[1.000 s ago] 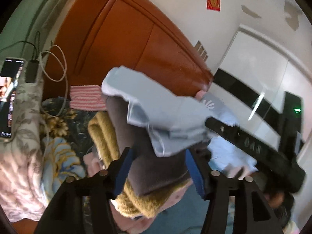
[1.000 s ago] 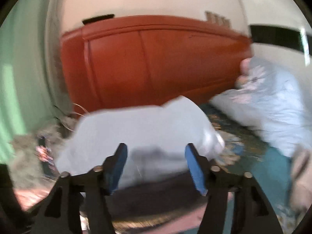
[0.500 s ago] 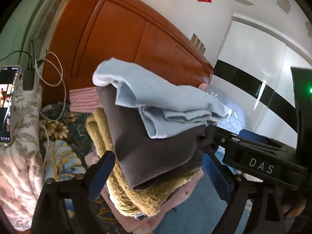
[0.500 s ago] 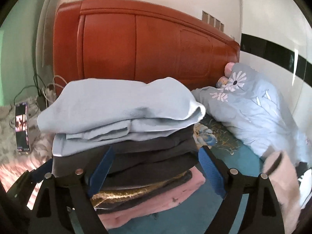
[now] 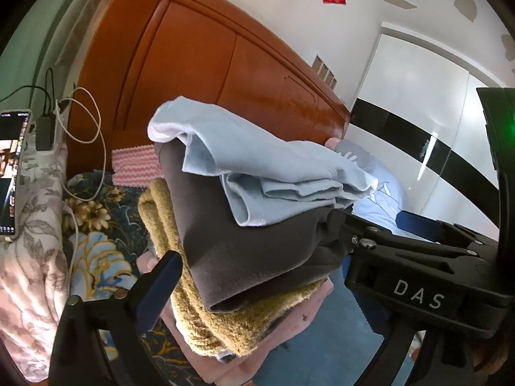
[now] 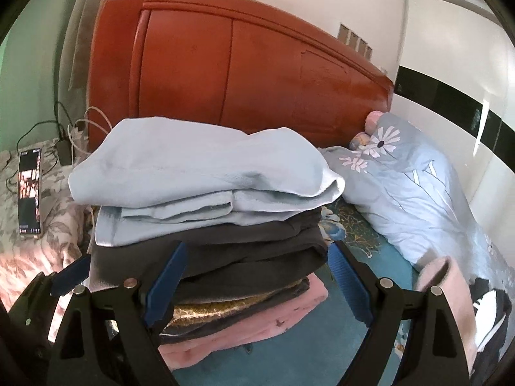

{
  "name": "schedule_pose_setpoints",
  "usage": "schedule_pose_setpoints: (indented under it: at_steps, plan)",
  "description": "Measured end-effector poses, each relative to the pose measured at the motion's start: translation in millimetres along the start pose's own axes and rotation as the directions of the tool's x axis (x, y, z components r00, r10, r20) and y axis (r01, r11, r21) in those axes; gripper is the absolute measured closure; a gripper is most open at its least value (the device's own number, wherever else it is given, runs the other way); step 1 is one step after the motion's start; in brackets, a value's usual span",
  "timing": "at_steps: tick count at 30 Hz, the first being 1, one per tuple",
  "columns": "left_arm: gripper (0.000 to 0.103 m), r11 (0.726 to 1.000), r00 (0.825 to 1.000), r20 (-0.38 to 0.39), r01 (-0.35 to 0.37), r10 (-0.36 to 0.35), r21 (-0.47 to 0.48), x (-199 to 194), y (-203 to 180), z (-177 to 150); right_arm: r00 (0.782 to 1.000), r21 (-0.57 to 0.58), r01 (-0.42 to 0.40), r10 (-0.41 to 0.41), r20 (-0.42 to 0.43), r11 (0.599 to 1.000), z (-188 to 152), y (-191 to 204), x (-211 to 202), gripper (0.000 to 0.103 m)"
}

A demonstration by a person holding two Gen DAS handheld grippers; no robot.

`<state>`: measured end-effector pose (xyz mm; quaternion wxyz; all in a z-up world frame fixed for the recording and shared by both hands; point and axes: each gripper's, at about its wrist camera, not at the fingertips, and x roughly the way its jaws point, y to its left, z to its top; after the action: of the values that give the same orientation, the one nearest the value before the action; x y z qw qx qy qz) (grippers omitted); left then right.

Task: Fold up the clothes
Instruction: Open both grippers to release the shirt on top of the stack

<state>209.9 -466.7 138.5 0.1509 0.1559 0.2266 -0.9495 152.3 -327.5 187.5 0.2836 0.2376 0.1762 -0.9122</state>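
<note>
The left hand-held gripper [image 5: 257,292] stands with its jaws spread wide, having just been opening, and grips nothing; the pile of folded clothes sits between its fingers without the pads pressing on it. The right hand-held gripper [image 6: 257,276] is likewise fully spread and empty after just opening, its blue pads to either side of the pile's lower layers. The pile rests on the bed [image 6: 354,347], dead ahead at twelve o'clock from both grippers and very close to each; I judge neither hand clearly nearer. In the right wrist view its long axis runs from nine to three o'clock. Counted from the top there are five visible layers: one light blue garment [image 6: 199,167], one dark grey garment [image 6: 251,251], one mustard knit [image 5: 206,315], another thin dark layer, and one pink garment [image 6: 257,321] at the bottom. At two o'clock lies one blue floral quilt [image 6: 418,199], and at nine o'clock one phone [image 6: 29,193] on a floral cover. The blue piece looks freshly placed, so the next move probably means backing out and reaching for another garment.
</note>
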Motion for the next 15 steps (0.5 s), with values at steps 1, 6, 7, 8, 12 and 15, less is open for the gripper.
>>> schedule_pose_setpoints:
  at_steps: [1, 6, 7, 8, 12, 15]
  plan:
    - [0.000, 1.000, 1.000, 0.000, -0.005, 0.005, 0.004, 0.4, -0.8, -0.3, 1.000, 0.013, 0.006, -0.006, 0.004, 1.000, -0.6, -0.5, -0.4, 0.013]
    - [0.000, 1.000, 1.000, 0.000, -0.023, 0.023, 0.016, 2.2, -0.7, -0.8, 0.998, 0.043, 0.066, -0.066, 0.006, 0.997, -1.6, -2.2, 4.4, 0.013]
    - [0.000, 1.000, 1.000, 0.002, -0.026, 0.026, 0.016, 2.2, 0.0, -0.7, 0.997, 0.049, 0.074, -0.074, 0.006, 0.996, -1.3, -2.4, 5.2, 0.013]
    - [0.000, 0.999, 1.000, 0.003, -0.029, 0.029, 0.017, 2.3, 0.7, -0.5, 0.997, 0.059, 0.078, -0.078, 0.007, 0.995, -1.1, -2.3, 5.4, 0.013]
    - [0.000, 0.999, 0.999, 0.008, -0.033, 0.033, 0.011, 3.1, 4.2, 0.8, 0.995, 0.091, 0.097, -0.099, 0.016, 0.991, 0.6, -1.0, 5.3, 0.013]
    - [0.000, 1.000, 1.000, 0.006, -0.024, 0.024, 0.002, 3.6, 8.1, 2.3, 0.993, 0.090, 0.110, -0.112, 0.025, 0.990, 3.0, 2.1, 4.8, 0.013]
